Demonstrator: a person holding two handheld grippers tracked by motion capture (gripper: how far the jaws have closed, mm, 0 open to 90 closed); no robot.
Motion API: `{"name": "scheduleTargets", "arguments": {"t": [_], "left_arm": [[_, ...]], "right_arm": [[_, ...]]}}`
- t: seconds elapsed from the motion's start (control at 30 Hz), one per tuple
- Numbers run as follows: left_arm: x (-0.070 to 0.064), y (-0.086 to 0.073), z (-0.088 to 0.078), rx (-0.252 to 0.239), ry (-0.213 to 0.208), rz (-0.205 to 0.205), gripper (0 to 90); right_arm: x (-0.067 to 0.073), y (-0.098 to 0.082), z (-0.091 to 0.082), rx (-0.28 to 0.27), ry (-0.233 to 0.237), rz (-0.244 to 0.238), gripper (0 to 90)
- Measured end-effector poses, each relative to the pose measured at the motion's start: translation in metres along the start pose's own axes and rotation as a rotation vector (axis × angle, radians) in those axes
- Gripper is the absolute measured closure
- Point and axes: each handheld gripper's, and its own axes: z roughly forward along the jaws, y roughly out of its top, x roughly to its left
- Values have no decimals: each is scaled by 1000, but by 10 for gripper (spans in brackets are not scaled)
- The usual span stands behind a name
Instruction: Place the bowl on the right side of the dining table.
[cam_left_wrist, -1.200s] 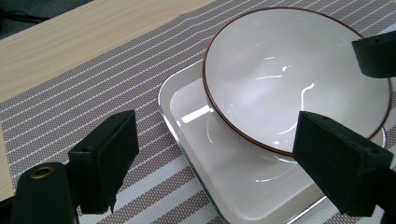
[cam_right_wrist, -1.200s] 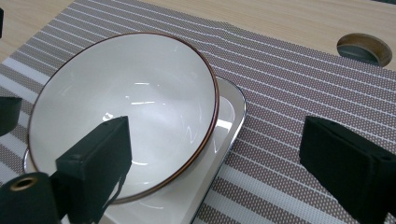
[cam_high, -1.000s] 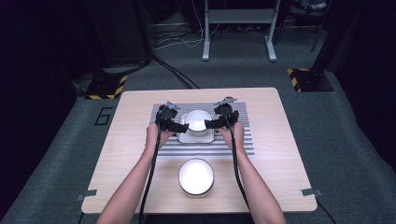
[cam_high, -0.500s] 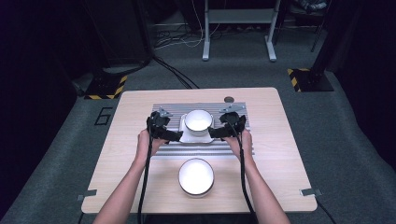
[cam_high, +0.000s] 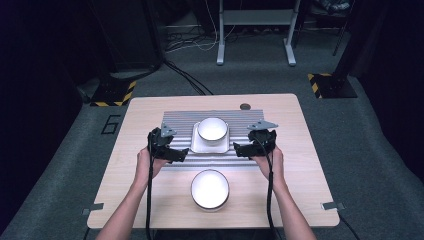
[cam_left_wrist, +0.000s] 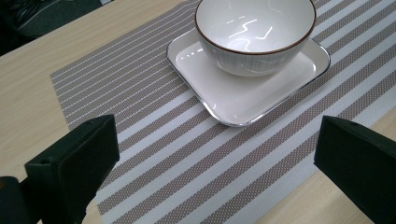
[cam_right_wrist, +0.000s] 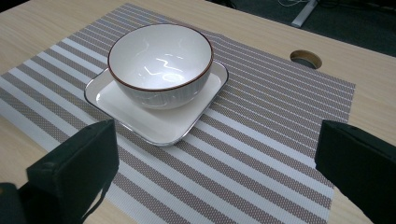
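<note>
Cables (cam_high: 185, 80) lie on the grey floor (cam_high: 375, 130). Behind the table (cam_high: 310, 170) stands a metal frame (cam_high: 255, 19), perhaps a desk's legs.

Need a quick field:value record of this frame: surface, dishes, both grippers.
surface: wooden table with striped placemat
dish 1: bowl with a dark rim, sitting on a square plate on the mat
dish 2: second bowl on bare table, nearer the person
left gripper: open, empty, left of the plate
right gripper: open, empty, right of the plate
contact: neither gripper touches a dish
</note>
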Motion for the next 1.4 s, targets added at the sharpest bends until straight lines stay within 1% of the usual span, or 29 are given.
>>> {"name": "scheduleTargets", "arguments": {"t": [0.1,0.37,0.47,0.6,0.63,0.73,0.93,1.07,1.17,1.23,1.27,1.33,1.4], "left_arm": [[0,-5,-6,-4,7,11,0],[1,-20,-22,-13,25,15,1],[2,-25,-27,-14,33,10,1],[2,-31,-31,-14,40,9,1],[2,-35,-34,-18,44,6,1],[2,-40,-38,-19,52,-2,1],[2,-48,-46,-27,66,-8,1],[2,-54,-51,-34,74,-16,1],[3,-59,-56,-44,83,-21,1],[2,-62,-58,-41,84,-26,1],[3,-67,-61,-40,91,-31,1],[4,-73,-63,-40,95,-38,1],[4,-76,-64,-39,98,-43,1]], "right_arm": [[-1,-4,-7,-6,-11,-3,0],[-3,-18,-24,-18,-30,-6,0],[-4,-23,-31,-18,-42,-12,0],[-7,-31,-39,-21,-55,-7,0],[-8,-32,-41,-23,-59,-8,0],[-10,-36,-48,-30,-69,-5,0],[-12,-44,-60,-41,-83,2,0],[-13,-52,-67,-45,-93,16,0],[-14,-57,-73,-47,-104,14,0],[-15,-59,-75,-48,-108,16,0],[-15,-62,-80,-51,-115,21,0],[-17,-67,-84,-55,-128,25,0],[-18,-69,-86,-57,-130,30,0]]}}
